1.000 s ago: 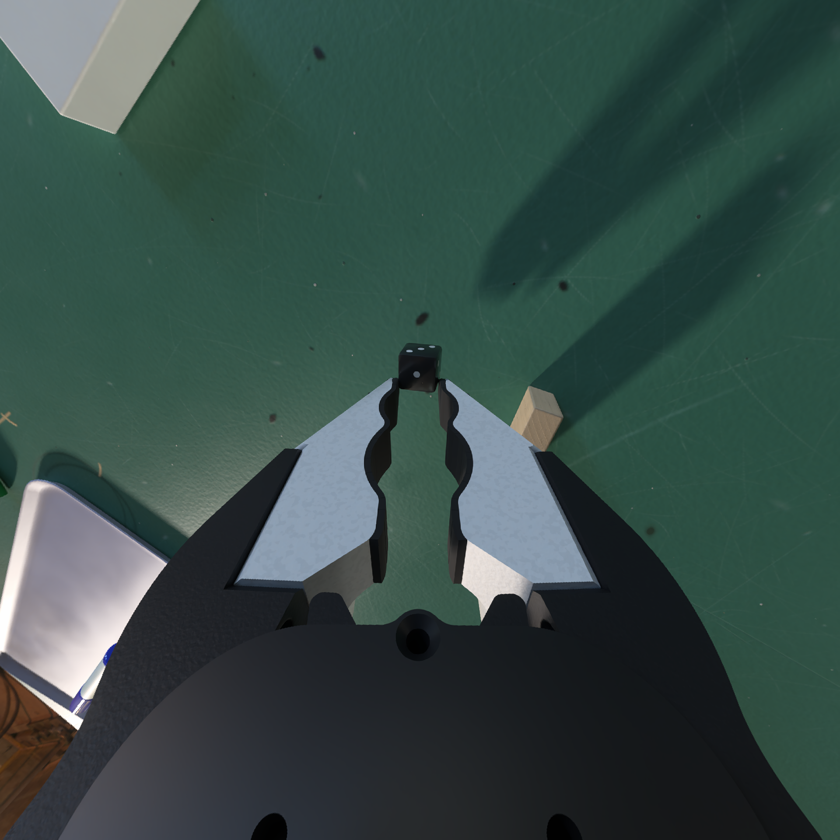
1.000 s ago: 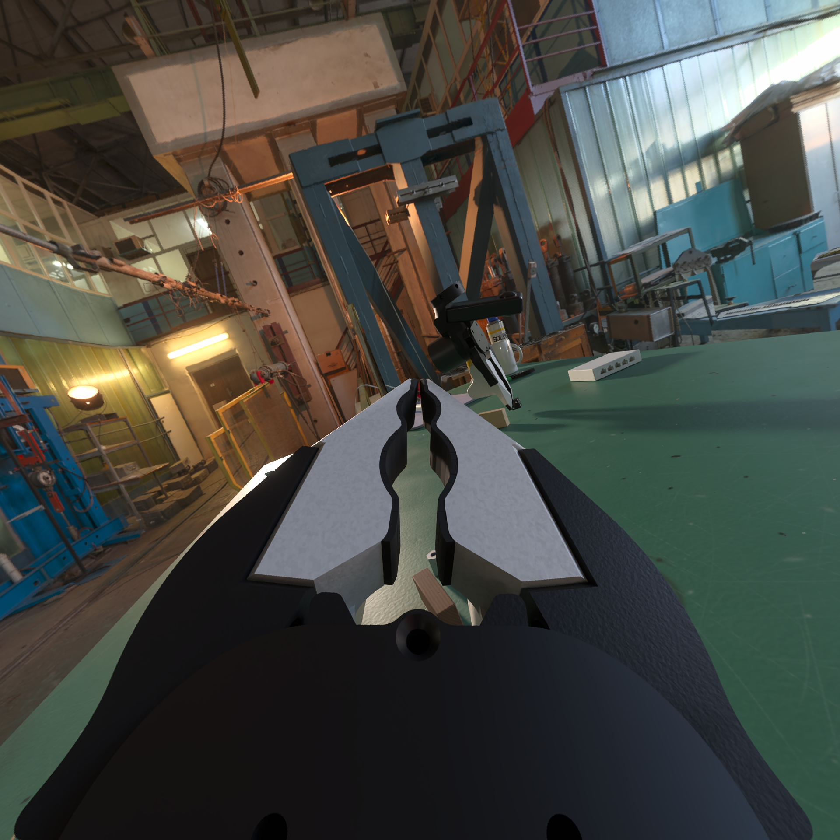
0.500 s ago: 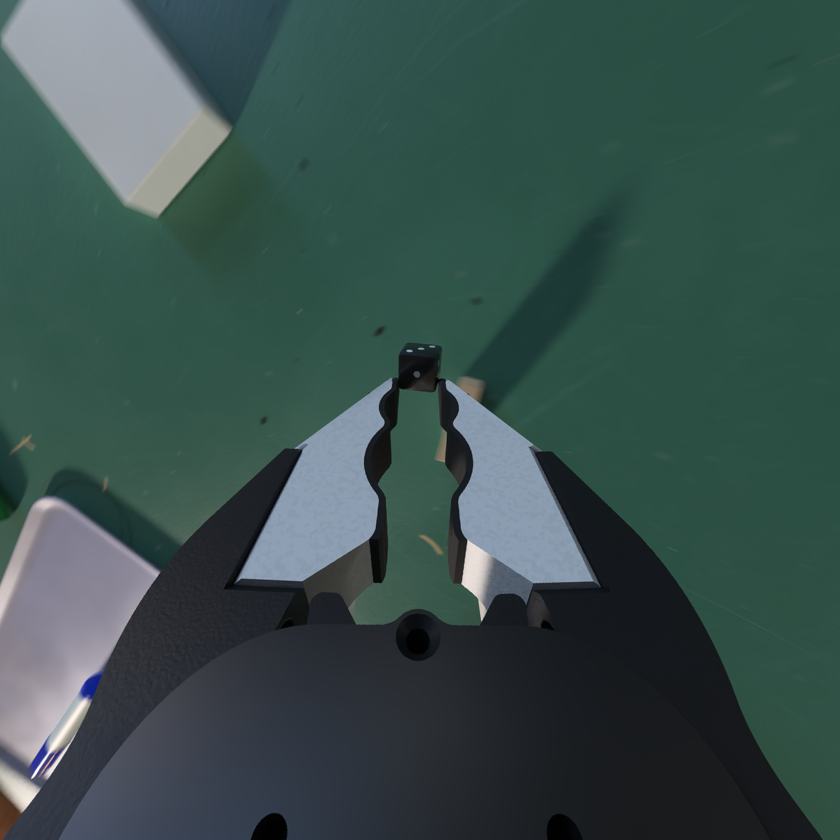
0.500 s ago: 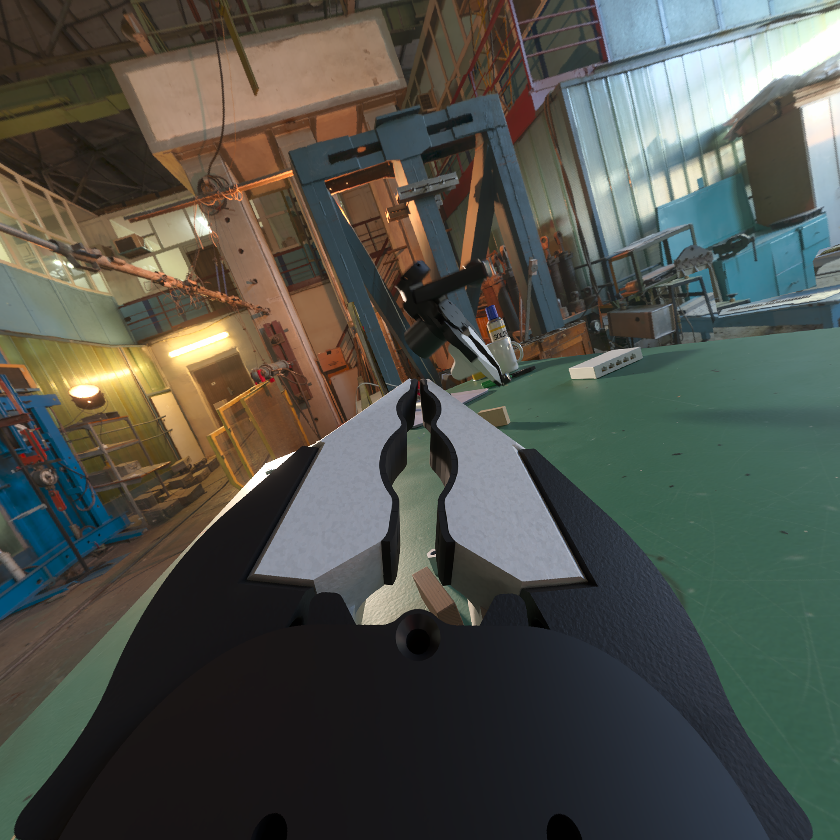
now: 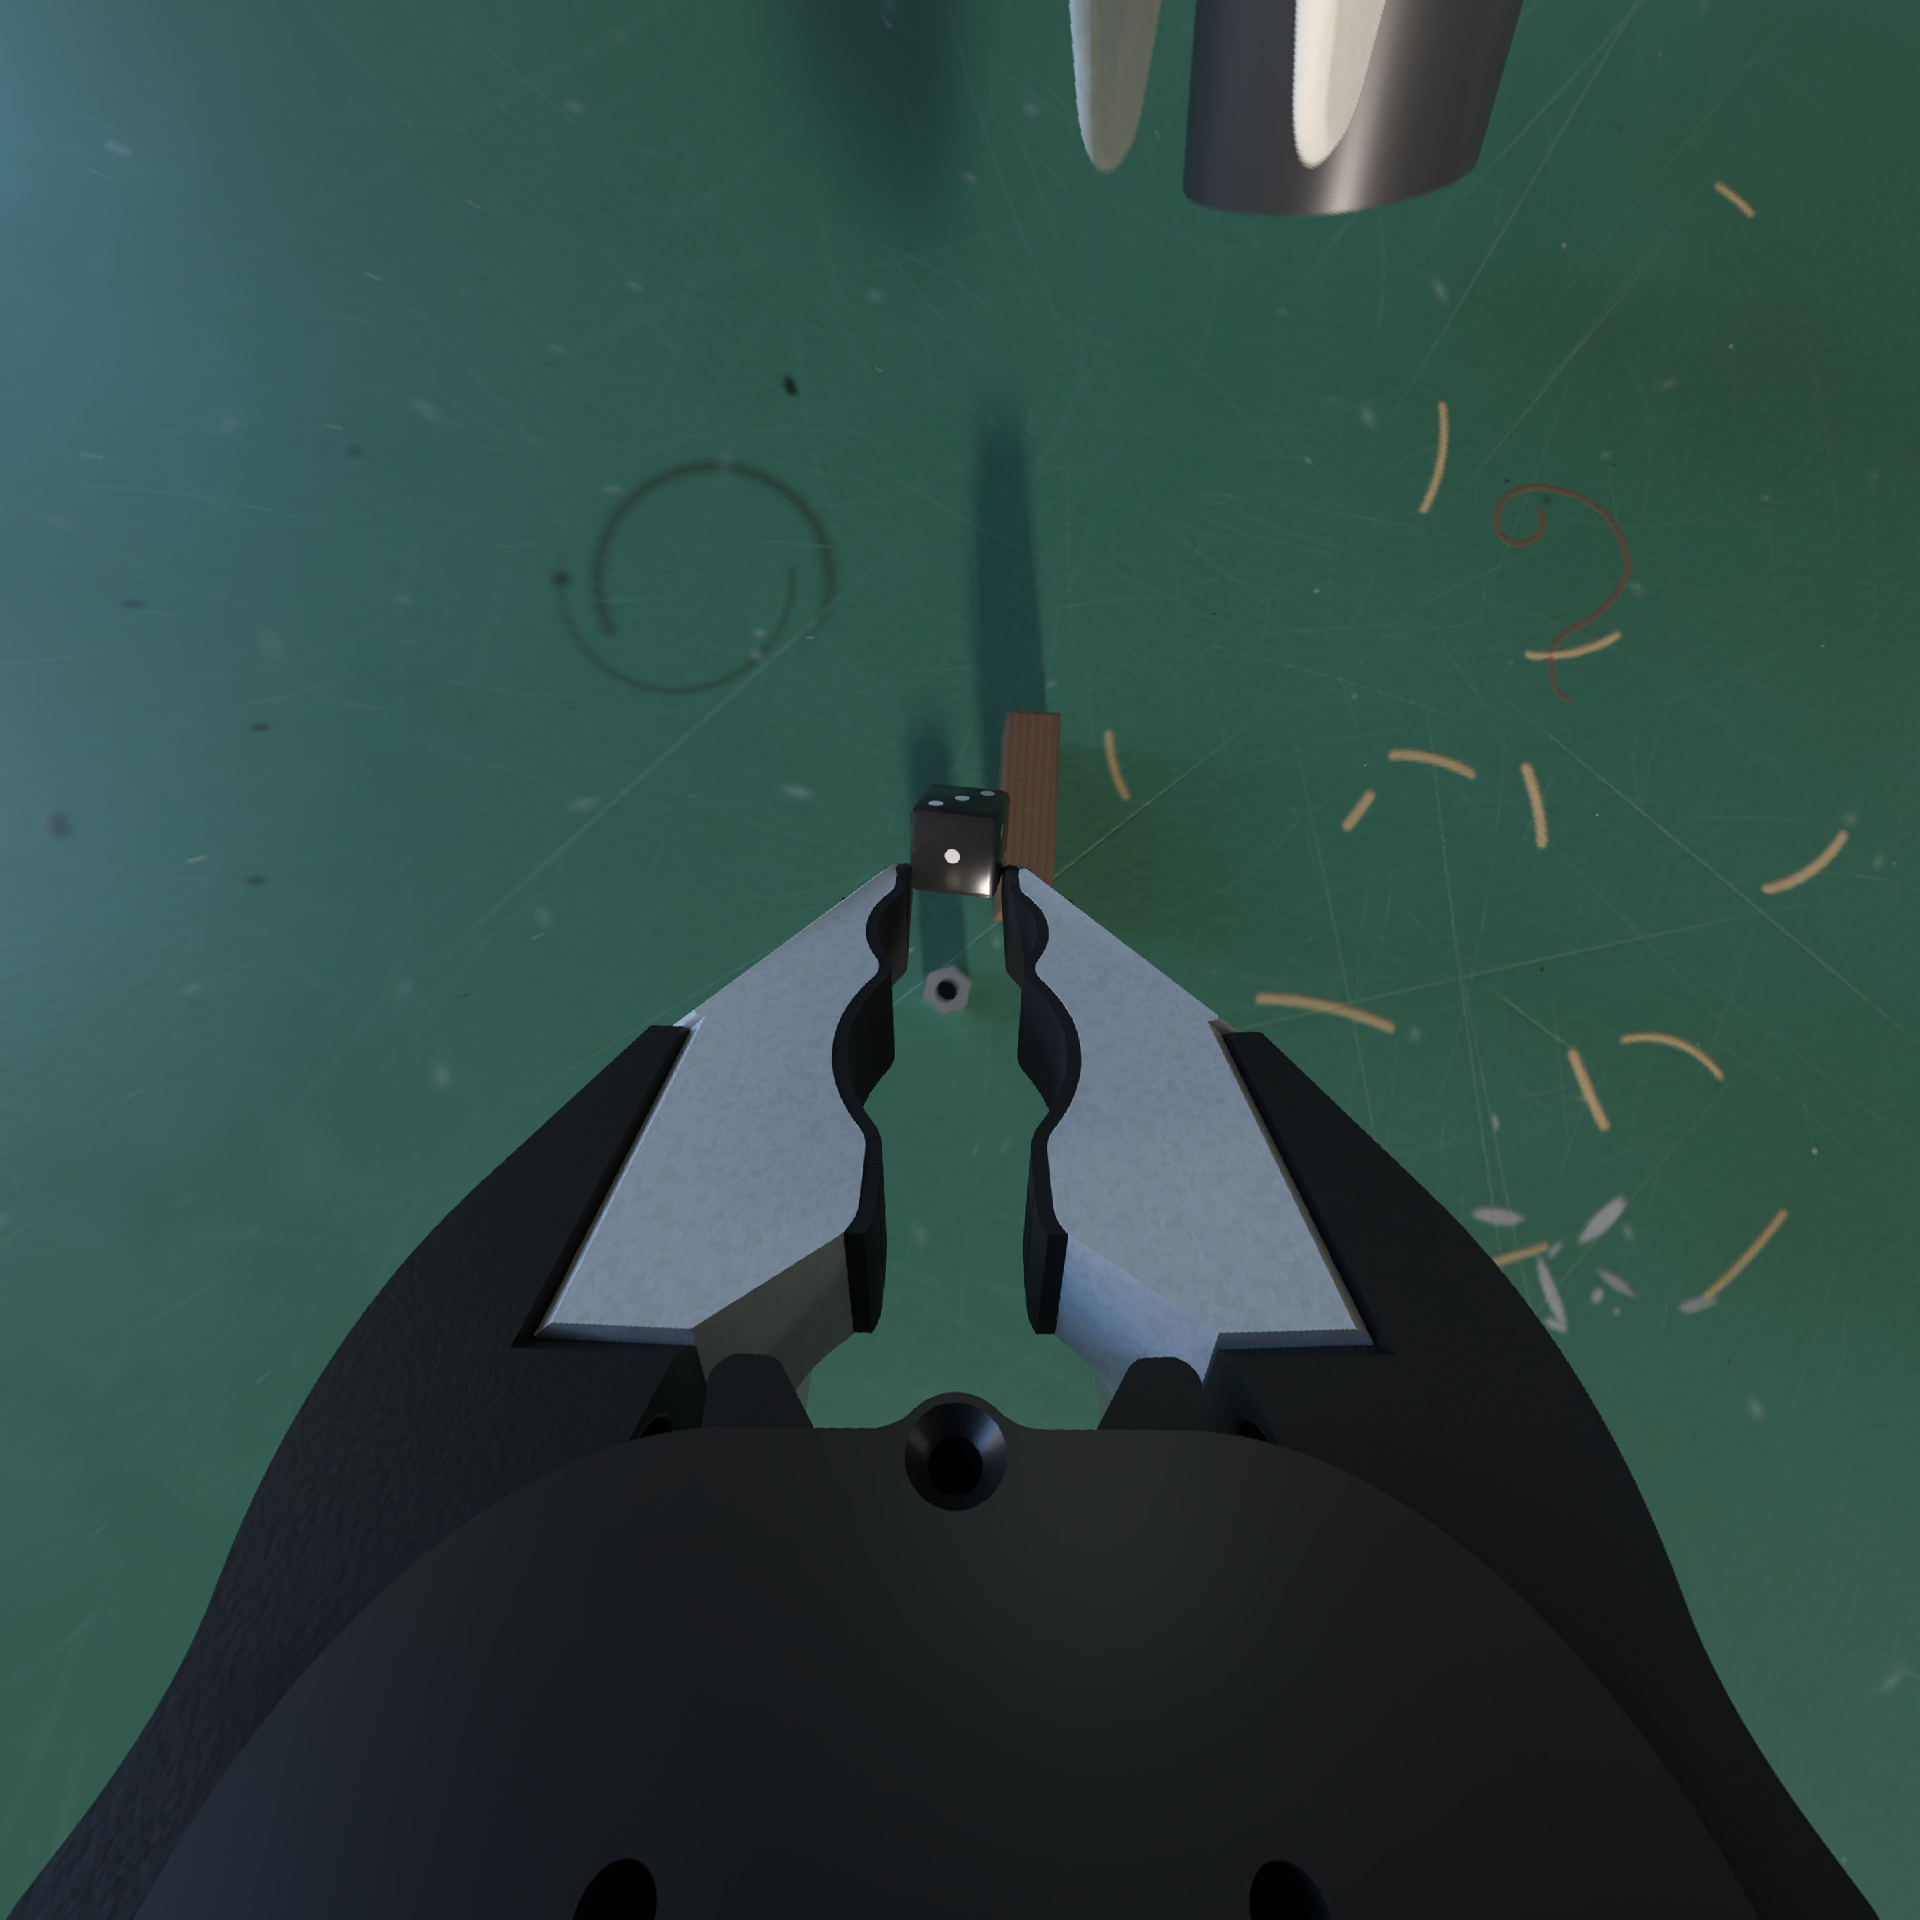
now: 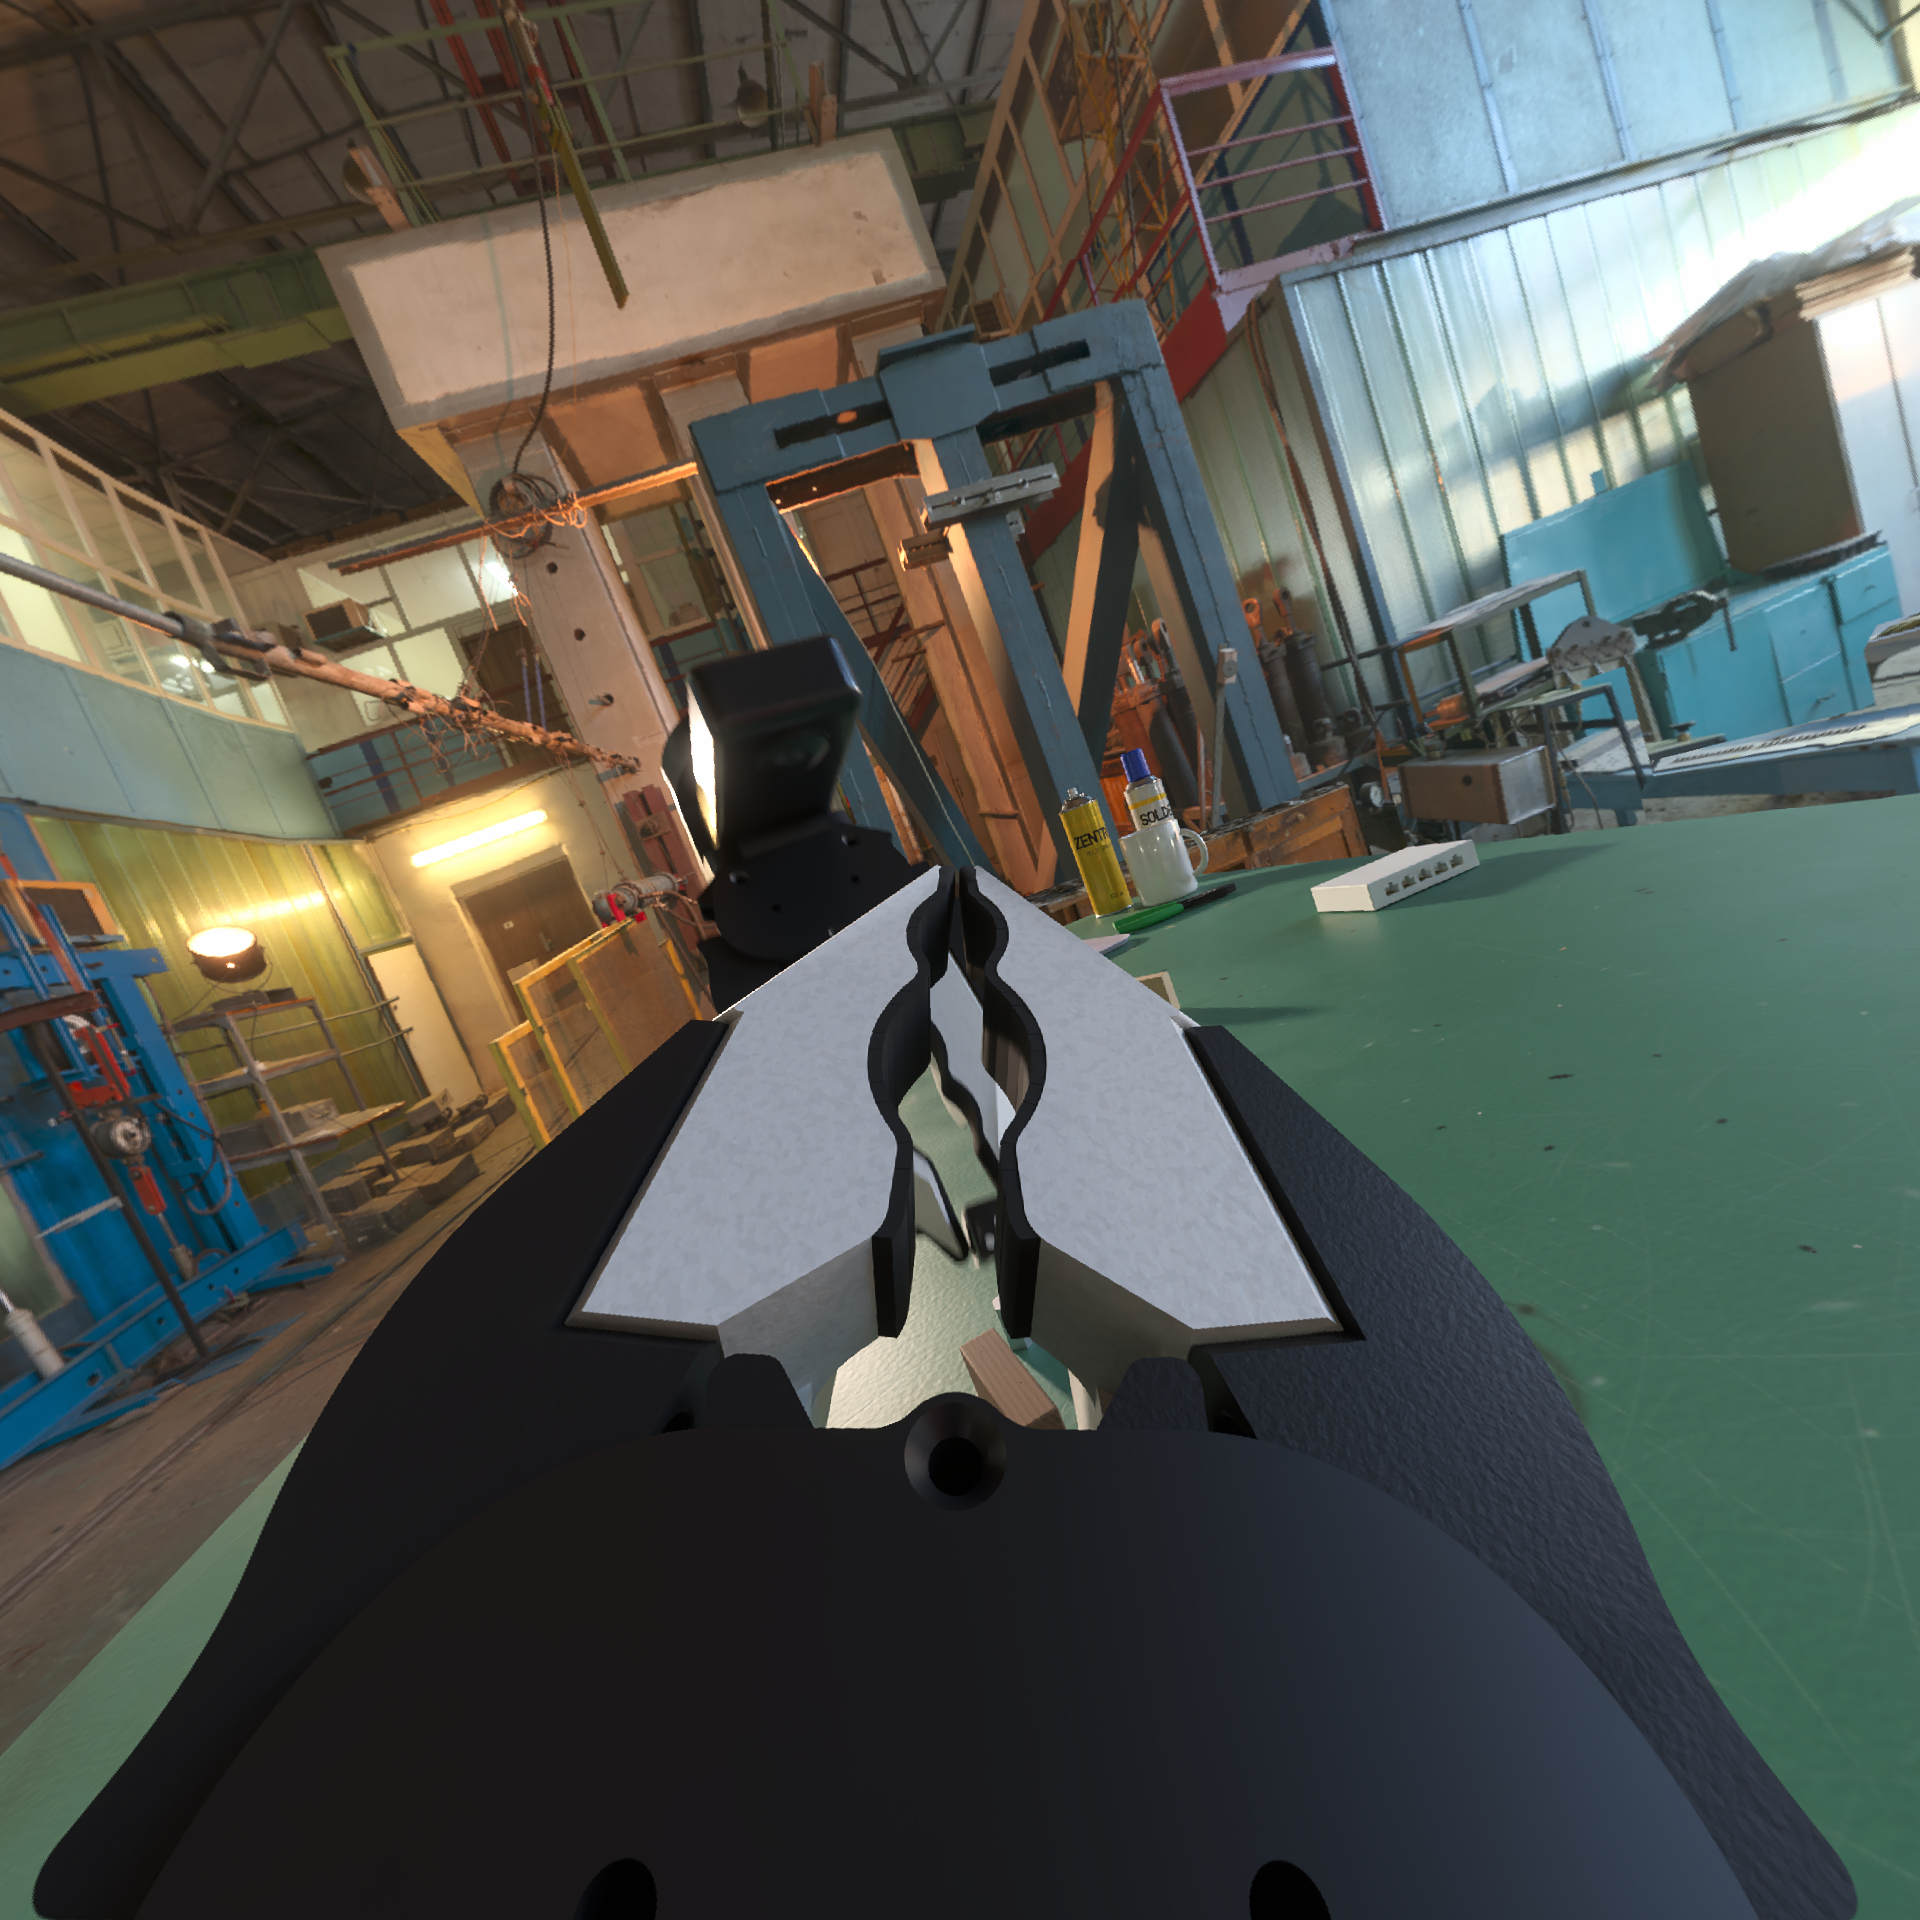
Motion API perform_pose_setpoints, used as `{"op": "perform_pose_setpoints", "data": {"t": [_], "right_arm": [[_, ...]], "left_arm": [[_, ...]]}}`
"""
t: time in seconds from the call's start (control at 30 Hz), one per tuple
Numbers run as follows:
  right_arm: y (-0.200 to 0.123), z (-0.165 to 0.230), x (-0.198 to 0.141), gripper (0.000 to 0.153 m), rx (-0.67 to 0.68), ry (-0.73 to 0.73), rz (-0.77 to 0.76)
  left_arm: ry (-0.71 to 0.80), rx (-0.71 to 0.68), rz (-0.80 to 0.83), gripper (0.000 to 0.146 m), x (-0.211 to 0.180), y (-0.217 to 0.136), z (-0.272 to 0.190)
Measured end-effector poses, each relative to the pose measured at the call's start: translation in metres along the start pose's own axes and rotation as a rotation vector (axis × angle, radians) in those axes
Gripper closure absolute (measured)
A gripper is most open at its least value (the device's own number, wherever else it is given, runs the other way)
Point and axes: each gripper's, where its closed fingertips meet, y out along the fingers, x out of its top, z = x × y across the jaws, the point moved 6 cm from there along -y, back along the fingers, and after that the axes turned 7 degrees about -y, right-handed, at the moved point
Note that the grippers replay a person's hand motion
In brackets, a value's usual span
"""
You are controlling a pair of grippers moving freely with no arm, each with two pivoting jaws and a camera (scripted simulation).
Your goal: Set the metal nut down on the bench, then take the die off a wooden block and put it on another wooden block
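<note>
- While the left gripper (image 5: pixel 954 883) points down at the green tabletop (image 5: pixel 416 935), its jaws pinch a black die (image 5: pixel 958 850) at the very tips; one white pip faces the camera and three show on the die's far face.
- Just beyond and to the right of the die, a brown wooden block (image 5: pixel 1031 800) stands on the tabletop, partly hidden by the die and by the right fingertip.
- Nearer than the die, seen through the gap between the fingers, a small metal nut (image 5: pixel 947 988) lies flat on the tabletop, touching nothing.
- Left of and beyond the die, a thin dark wire ring (image 5: pixel 712 577) lies on the tabletop; right of the die, tan curled shavings (image 5: pixel 1434 764) are scattered.
- Far beyond the die, at the upper edge of the left wrist view, a grey and white body (image 5: pixel 1340 104) juts in; what it is cannot be told.
- Seen in the right wrist view, the right gripper (image 6: pixel 959 894) has its jaws pressed together at the tips with nothing between them, aimed low across the tabletop.
- Under that gripper a pale wooden block (image 6: pixel 1003 1382) shows through the gap near the finger roots.
- Beyond its tips stand a yellow spray can (image 6: pixel 1091 852), a white mug (image 6: pixel 1164 857) and a white flat box (image 6: pixel 1392 878).
</note>
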Motion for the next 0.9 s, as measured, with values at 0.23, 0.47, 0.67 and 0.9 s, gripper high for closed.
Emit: {"op": "perform_pose_setpoints", "data": {"t": [0.23,0.47,0.67,0.9], "right_arm": [[-0.002,0.001,0.002,0.152,-0.004,-0.009,-0.014],[-0.001,0.0,0.001,0.152,-0.002,-0.003,-0.008],[-0.002,-0.001,0.001,0.152,-0.009,0.004,-0.013],[0.0,-0.001,0.0,0.152,0.001,0.011,0.001]], "left_arm": [[-0.009,-0.076,0.04,0.13,0.0,0.026,-0.008],[-0.018,-0.085,0.077,0.11,-0.008,0.024,-0.004],[-0.059,-0.011,0.003,0.102,-0.01,-0.03,0.013],[-0.144,0.35,-0.005,0.101,-0.039,-0.148,0.081]]}}
